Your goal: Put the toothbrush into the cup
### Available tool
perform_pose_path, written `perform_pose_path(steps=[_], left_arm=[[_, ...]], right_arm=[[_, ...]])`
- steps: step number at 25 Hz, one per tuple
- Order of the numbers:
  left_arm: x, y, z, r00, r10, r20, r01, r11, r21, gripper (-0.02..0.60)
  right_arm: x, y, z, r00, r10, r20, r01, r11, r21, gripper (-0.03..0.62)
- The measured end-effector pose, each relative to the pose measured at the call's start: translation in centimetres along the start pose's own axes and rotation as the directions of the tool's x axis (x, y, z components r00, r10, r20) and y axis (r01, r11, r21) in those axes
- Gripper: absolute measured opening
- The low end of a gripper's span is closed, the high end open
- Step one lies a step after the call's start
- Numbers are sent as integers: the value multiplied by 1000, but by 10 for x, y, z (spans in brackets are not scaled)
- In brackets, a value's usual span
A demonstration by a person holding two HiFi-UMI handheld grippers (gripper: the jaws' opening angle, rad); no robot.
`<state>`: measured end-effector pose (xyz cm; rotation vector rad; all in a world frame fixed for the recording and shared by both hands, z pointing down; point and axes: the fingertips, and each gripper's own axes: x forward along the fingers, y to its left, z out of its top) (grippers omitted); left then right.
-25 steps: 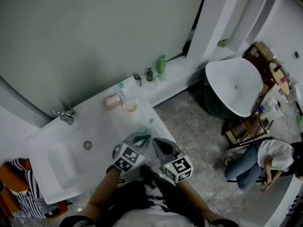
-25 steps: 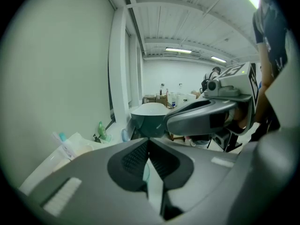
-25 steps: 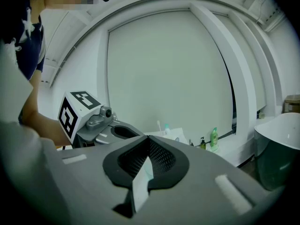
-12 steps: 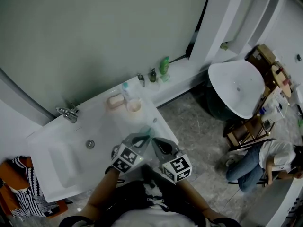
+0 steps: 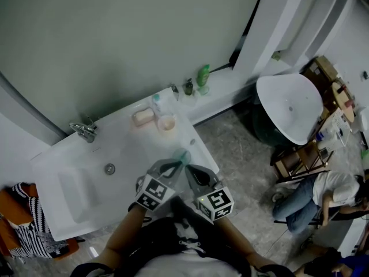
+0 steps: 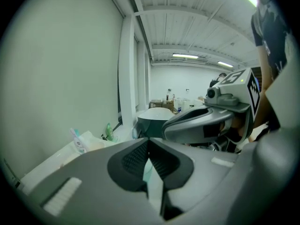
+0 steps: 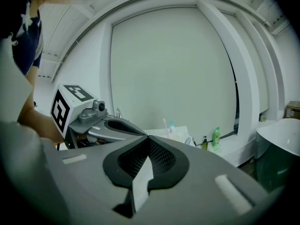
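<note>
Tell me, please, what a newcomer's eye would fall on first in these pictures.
The left gripper and right gripper hover side by side, jaws shut, over the white washbasin near its front edge. A pale cup stands at its far right corner, beside a soap dish.

A pale green wall [image 5: 115,39] is filling the top, a white pillar [image 5: 262,27] is slanting beside it, grey marbled floor [image 5: 242,154] is spreading below, and ceiling strip lights [image 6: 185,56] are glowing.
</note>
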<state>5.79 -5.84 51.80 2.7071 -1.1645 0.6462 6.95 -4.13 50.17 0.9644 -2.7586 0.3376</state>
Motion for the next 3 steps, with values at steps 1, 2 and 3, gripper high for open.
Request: perform_pose_path(steps=[1, 2, 3], left_arm=[[-1, 1, 0, 1000, 5, 7, -5, 1000, -4, -2], [-3, 3, -1, 1000, 9, 14, -9, 1000, -7, -2], [-4, 4, -2, 1000, 13, 20, -13, 1000, -10, -2]], right_arm=[[2, 1, 0, 1000, -3, 2, 3, 1000, 3, 0], [4, 2, -1, 1000, -5, 3, 5, 1000, 6, 0], [6, 3, -1, 1000, -7, 5, 7, 1000, 10, 0]])
